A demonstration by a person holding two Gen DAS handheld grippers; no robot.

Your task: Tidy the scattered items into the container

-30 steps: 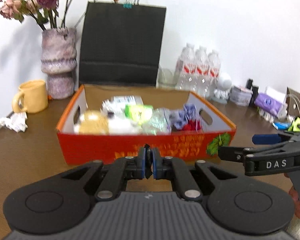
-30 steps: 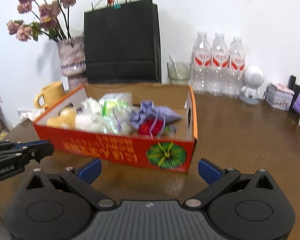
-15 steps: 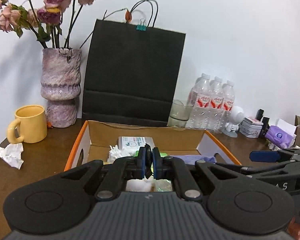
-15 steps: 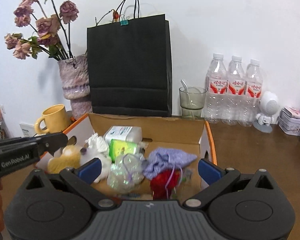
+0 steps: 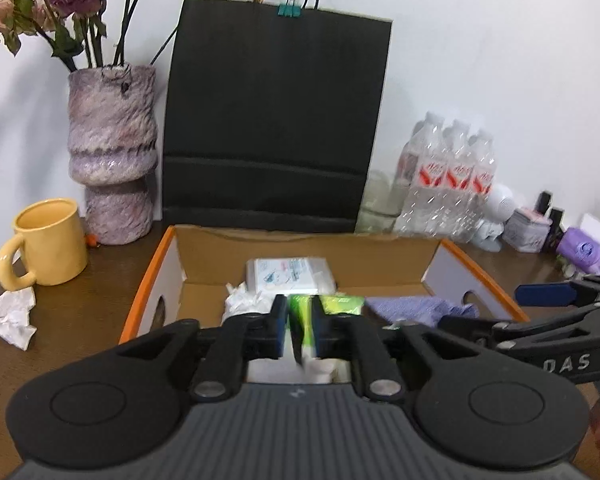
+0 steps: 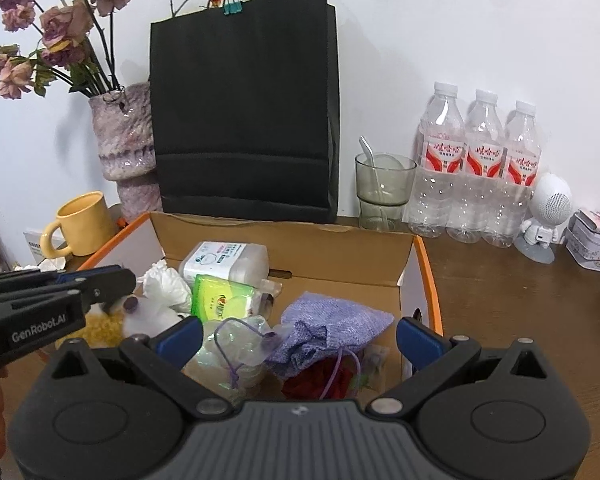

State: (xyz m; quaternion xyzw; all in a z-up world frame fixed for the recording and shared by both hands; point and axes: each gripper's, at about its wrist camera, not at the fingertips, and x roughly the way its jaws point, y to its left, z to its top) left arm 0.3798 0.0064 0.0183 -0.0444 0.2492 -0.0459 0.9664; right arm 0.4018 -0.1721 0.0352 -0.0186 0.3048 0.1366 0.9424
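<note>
**Both tools over the box, left one letting go**

The left tool [image 5: 300,322] hangs above the cardboard box [image 5: 380,258], placed there, I judge, so that whatever it carried falls among the things already gathered. Its jaws have just been opening; a dark sliver and a green blur show in the gap, and I cannot tell whether either is a dropped item or only the green packet [image 6: 224,300] lying below. The pads press on nothing, so it is released. The right tool [image 6: 300,330] stands wide and empty above the box's near right part, over the purple pouch [image 6: 332,326].

A second ago both tools were short of the box, facing its red front wall, the left one clenched. One crumpled tissue [image 5: 10,316] remains on the desk [image 6: 520,300], left of the box.
</note>
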